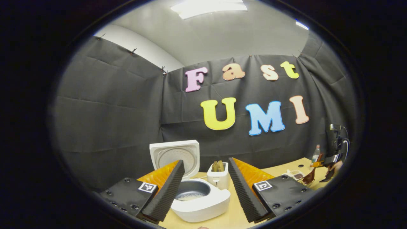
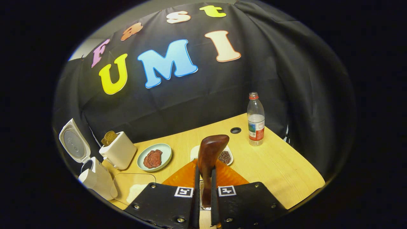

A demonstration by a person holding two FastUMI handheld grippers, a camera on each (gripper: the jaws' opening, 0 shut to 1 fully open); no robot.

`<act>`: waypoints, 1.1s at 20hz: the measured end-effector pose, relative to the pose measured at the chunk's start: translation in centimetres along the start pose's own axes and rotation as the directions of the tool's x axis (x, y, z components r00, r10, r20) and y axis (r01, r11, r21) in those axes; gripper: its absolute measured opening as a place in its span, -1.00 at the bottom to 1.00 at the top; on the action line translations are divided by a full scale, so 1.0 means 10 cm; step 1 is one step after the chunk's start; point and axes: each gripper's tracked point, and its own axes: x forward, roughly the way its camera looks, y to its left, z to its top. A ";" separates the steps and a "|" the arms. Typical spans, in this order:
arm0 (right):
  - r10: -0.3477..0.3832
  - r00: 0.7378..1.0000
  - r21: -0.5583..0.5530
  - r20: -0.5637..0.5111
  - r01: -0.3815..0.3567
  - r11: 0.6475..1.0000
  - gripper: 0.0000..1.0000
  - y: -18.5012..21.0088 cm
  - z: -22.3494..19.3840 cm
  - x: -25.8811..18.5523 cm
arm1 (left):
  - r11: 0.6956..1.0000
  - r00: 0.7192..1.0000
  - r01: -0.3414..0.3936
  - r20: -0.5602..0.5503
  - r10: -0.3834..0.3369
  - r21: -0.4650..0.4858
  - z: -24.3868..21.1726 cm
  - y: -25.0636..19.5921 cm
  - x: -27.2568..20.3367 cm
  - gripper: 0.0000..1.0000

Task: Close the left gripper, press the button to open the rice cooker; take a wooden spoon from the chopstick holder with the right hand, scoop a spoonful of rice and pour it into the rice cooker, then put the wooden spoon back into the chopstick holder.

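Dark brown polished wood marks the wooden spoon (image 2: 210, 159), which stands upright at lower centre of the right gripper view, its handle clamped between the two fingers of your right gripper (image 2: 205, 190) and its rounded bowl uppermost. At lower left of that view sits the rice cooker (image 2: 95, 178), lid raised, beside the chopstick holder (image 2: 118, 152). In the left gripper view, your left gripper (image 1: 205, 187) holds its fingers well apart, framing the open white cooker on the pale table (image 1: 235, 216).
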 end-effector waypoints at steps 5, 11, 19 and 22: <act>0.022 1.000 0.011 0.017 -0.022 1.000 -0.35 0.06 0.04 -0.13 | 1.000 1.000 -0.001 0.005 0.001 -0.002 0.01 0.03 0.06 0.83; -0.043 0.977 -0.162 0.207 0.077 0.984 0.96 0.05 0.62 -0.56 | 1.000 1.000 -0.004 0.021 0.005 -0.018 0.07 0.13 0.27 0.83; -0.008 0.936 -0.270 0.351 0.109 0.957 0.95 0.41 1.04 -1.24 | 0.998 0.998 -0.058 0.026 0.058 -0.016 0.21 0.53 0.76 0.90; -0.019 0.926 -0.287 0.376 0.136 0.948 0.95 0.43 1.06 -1.40 | 0.996 0.995 -0.086 0.041 0.086 -0.008 0.34 0.75 1.00 0.90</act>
